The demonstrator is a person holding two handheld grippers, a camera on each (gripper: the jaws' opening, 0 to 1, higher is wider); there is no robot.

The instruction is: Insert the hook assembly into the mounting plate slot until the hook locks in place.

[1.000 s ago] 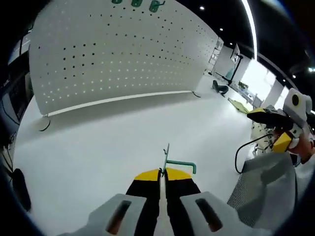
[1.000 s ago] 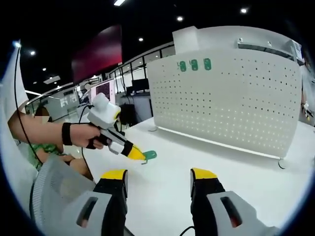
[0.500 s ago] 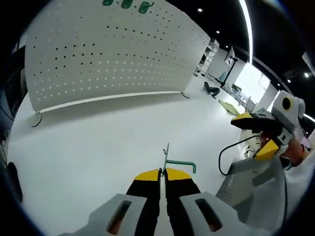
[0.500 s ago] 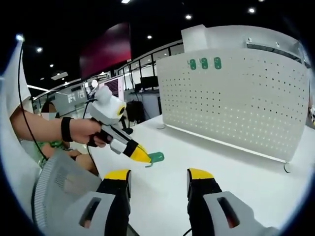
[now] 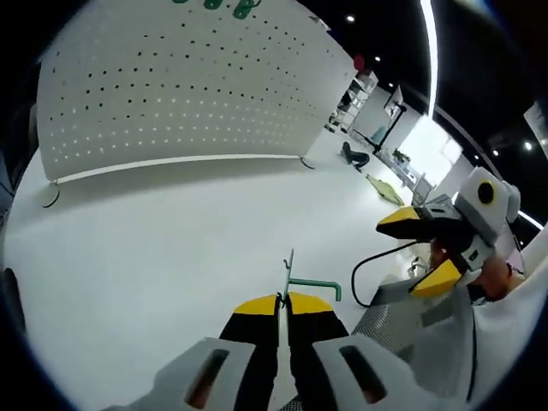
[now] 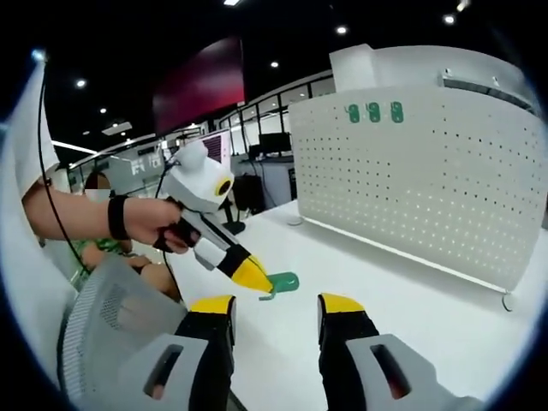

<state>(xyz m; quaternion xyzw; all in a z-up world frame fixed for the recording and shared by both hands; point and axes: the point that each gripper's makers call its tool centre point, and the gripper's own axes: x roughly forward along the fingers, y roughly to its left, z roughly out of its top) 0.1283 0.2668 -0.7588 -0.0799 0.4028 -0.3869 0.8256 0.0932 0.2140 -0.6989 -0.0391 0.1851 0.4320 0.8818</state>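
The green hook assembly [image 5: 301,282] sits just above the yellow tips of the left tongs [image 5: 282,301] in the lower middle of the left gripper view, pinched between jaws that are pressed together on its thin upright plate, with its green arm reaching off to the right in the frame. Its target, the white perforated mounting plate [image 5: 171,86], fills the upper left of that view, standing upright on the white surface [image 5: 154,231] and well apart from the hook, straight ahead along the jaws; so the coming move, I judge, is a forward carry across the open surface toward the panel, and the left tongs are plainly the nearer ones since they carry the piece. Three green hooks [image 5: 214,4] hang near the plate's top edge, which suggests the row to aim for. The right gripper view gives what the left cannot: a side look at the left tongs [image 6: 257,278] at centre left, held in a person's hand [image 6: 158,227], with the hook assembly [image 6: 281,282] jutting from the yellow tip toward the mounting plate [image 6: 428,180] at the right of the frame, raised above the surface [image 6: 411,300]. The right tongs [image 6: 274,304] stand at the bottom with jaws apart, holding nothing; in the left gripper view they appear at the right edge [image 5: 424,253], also spread.
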